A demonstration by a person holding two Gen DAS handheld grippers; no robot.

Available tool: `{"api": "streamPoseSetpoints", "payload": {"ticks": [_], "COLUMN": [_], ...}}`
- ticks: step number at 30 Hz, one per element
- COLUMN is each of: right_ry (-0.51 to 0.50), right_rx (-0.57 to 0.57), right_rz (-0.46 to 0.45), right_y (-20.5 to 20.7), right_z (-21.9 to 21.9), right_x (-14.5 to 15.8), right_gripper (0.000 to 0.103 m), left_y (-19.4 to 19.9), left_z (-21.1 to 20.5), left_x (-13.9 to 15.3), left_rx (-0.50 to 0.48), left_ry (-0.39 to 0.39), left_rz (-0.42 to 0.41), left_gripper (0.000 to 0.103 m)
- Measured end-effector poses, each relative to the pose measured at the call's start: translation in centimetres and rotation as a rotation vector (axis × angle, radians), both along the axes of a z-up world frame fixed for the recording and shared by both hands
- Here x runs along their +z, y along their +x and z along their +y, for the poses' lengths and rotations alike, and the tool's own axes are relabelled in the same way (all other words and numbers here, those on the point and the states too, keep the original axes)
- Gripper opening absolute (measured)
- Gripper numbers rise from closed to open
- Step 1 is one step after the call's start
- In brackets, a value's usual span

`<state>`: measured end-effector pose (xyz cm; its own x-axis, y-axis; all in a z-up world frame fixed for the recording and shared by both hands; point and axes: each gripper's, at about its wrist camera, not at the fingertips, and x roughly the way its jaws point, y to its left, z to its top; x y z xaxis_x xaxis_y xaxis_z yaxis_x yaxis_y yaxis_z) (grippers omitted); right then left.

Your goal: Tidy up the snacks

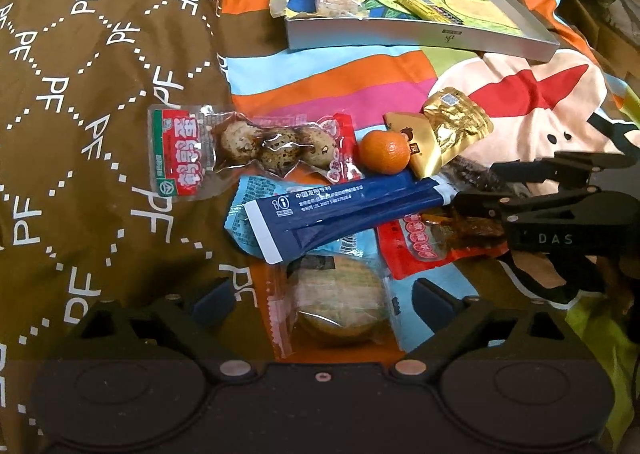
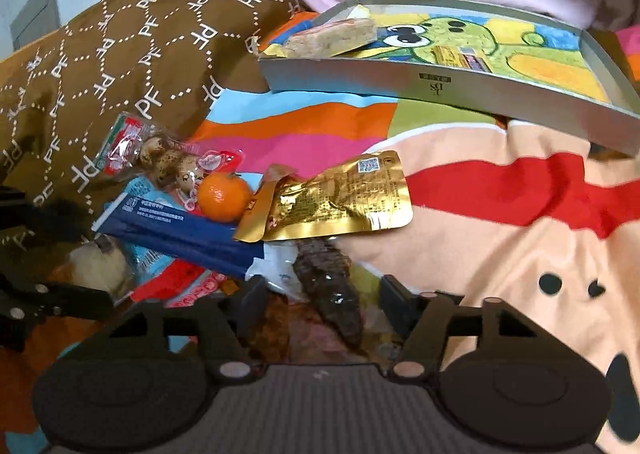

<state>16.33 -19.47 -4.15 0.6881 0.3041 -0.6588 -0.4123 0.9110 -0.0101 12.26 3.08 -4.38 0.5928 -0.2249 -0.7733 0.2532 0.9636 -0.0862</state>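
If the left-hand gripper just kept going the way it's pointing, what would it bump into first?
Probably the round cake in its clear wrapper, lying between the left gripper's open fingers. Beyond it lies the long blue packet. Depth is hard to judge.

The left gripper (image 1: 322, 300) is black plastic. Its two fingers (image 1: 212, 296) have dark blue pads at the tips. Thin black bars join each finger to a wide black base. The base has two big round bumps, one on each side. Small shiny round pins sit at the joints, and a tiny screw sits in the middle.

The right gripper (image 2: 322, 300) looks the same, but its base has a grey ribbed patch in the middle. From the side, its black body shows the pale letters "DAS".
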Motion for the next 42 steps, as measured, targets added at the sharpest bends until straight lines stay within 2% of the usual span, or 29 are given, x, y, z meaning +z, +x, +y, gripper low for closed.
{"api": "streamPoseSetpoints", "payload": {"ticks": [2,5,7,10,14,18,27,32,36,38,42], "right_ry": [0.010,0.020,0.025,0.022,0.009,-0.013,0.023,0.019,0.011,0.014,-0.021], "right_rx": [-0.011,-0.029,-0.050,-0.089,-0.132,-0.119,-0.164,-0.170,-0.178,-0.189,-0.189], "right_rz": [0.001,0.011,0.018,0.022,0.023,0.018,0.026,0.013,0.009,0.003,-0.023], "right_y": [-0.4,-1.2,-2.0,-3.0,-4.8,-6.5,-5.8,-6.2,-6.6,-6.9,-7.8], "right_z": [0.1,0.3,0.5,0.7,1.2,1.8,1.3,1.4,1.5,1.4,1.9], "right_x": [0.0,0.1,0.2,0.3,0.6,0.5,-0.1,-0.2,-0.3,-0.3,-0.6], "right_gripper": [0.055,0.052,0.052,0.051,0.051,0.052,0.060,0.058,0.050,0.049,0.048], "left_y": [0.0,0.0,0.0,-0.3,-0.5,-0.5,0.0,-0.2,-0.3,-0.5,-0.8], "left_z": [0.0,0.1,0.1,-0.1,-0.4,-0.8,-1.1,-1.5,-1.3,-1.3,-1.5], "left_x": [-0.1,-0.1,-0.1,-0.2,0.0,-0.1,-0.6,-0.8,-0.7,-0.7,-0.7], "left_rx": [0.000,-0.001,-0.017,-0.037,-0.060,-0.080,-0.112,-0.126,-0.122,-0.127,-0.144], "left_ry": [0.002,-0.011,-0.029,-0.040,-0.057,-0.048,-0.024,0.020,0.008,0.004,0.012], "left_rz": [0.004,0.013,0.026,0.034,0.051,0.055,0.066,0.046,0.043,0.040,0.029], "left_gripper": [0.086,0.080,0.073,0.071,0.069,0.073,0.077,0.071,0.066,0.061,0.060]}}
